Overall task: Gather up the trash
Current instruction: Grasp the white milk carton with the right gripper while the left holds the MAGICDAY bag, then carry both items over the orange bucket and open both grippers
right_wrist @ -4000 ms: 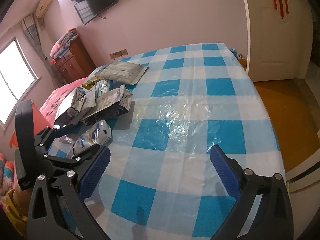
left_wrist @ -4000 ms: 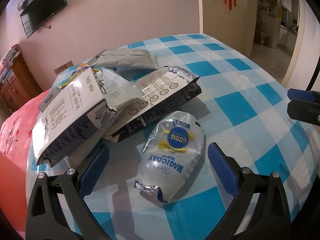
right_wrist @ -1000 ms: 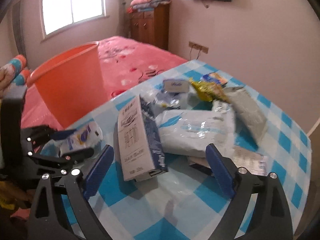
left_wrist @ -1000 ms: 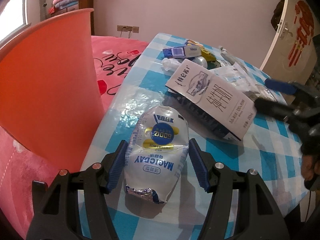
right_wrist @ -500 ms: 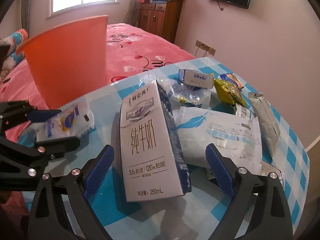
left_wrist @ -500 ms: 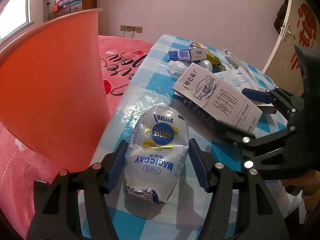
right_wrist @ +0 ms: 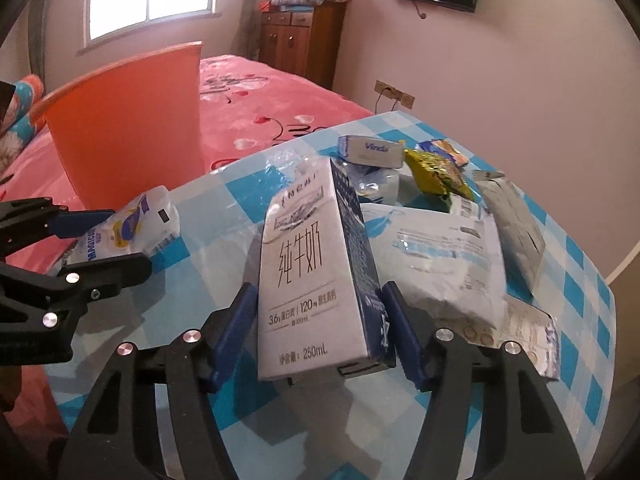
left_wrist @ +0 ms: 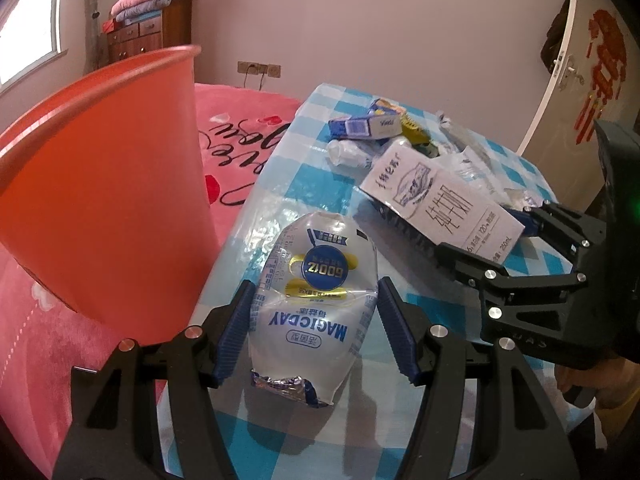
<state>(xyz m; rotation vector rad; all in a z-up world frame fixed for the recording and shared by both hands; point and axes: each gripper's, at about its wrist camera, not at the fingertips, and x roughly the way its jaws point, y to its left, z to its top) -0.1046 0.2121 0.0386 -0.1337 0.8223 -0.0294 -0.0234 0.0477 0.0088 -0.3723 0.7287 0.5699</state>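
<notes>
Left wrist view: the left hand-held gripper (left_wrist: 314,330) is clamped on the white soft plastic milk pouch (left_wrist: 316,300), as it was a second ago, on the blue-checked surface (left_wrist: 300,188) beside the orange plastic bin (left_wrist: 100,192).

Right wrist view: the right hand-held gripper (right_wrist: 320,332) has just been closing; its pads now meet the white-and-navy milk carton (right_wrist: 316,272). Both items appear ready for the bin.

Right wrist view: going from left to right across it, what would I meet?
Left gripper holding the white milk pouch → orange bin → milk carton between the right gripper's jaws → big white bag → grey pouch.
</notes>
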